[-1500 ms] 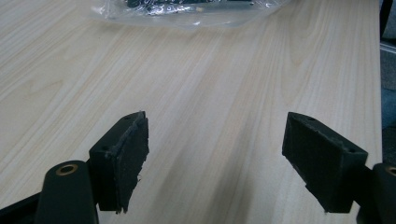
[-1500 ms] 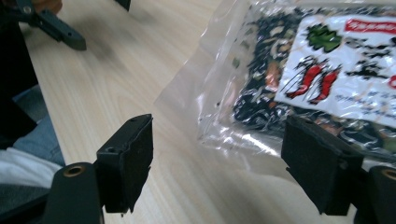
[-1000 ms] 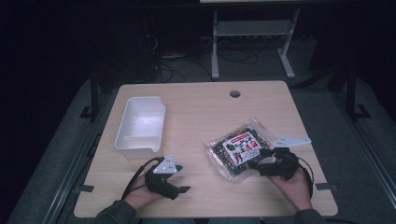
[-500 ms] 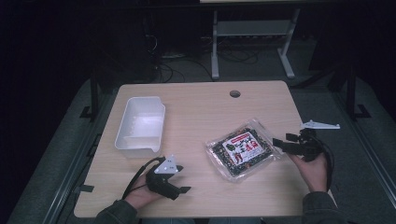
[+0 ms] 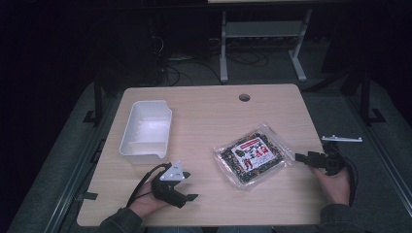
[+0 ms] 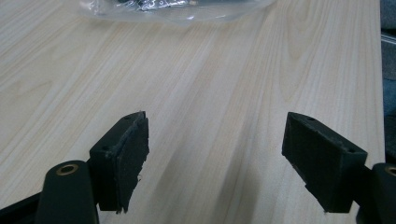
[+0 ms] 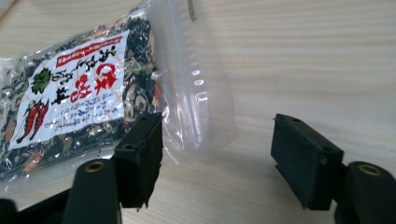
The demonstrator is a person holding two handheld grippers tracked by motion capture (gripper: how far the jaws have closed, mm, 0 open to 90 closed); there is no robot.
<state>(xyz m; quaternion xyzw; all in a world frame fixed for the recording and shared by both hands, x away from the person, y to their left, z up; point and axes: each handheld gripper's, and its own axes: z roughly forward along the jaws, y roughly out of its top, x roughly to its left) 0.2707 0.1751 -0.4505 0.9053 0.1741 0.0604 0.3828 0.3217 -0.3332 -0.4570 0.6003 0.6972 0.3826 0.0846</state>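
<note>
Packet of dried vegetables (image 5: 251,156) lies flat on the counter (image 5: 209,111), right of centre, long axis running diagonally from near-left to far-right. Clear sealed edge points toward the right gripper (image 5: 302,158), which sits just beside that corner at the counter's right edge, jaws apart and empty; in the right gripper view the packet (image 7: 93,93) lies ahead and left of the gap, its clear flap just past the left jaw. Left gripper (image 5: 187,189) rests near the front edge, jaws apart, nothing between them, packet well off. White tub (image 5: 145,130) stands at the left. Judgement: right hand nearer; packet must enter its jaws edge-first.
</note>
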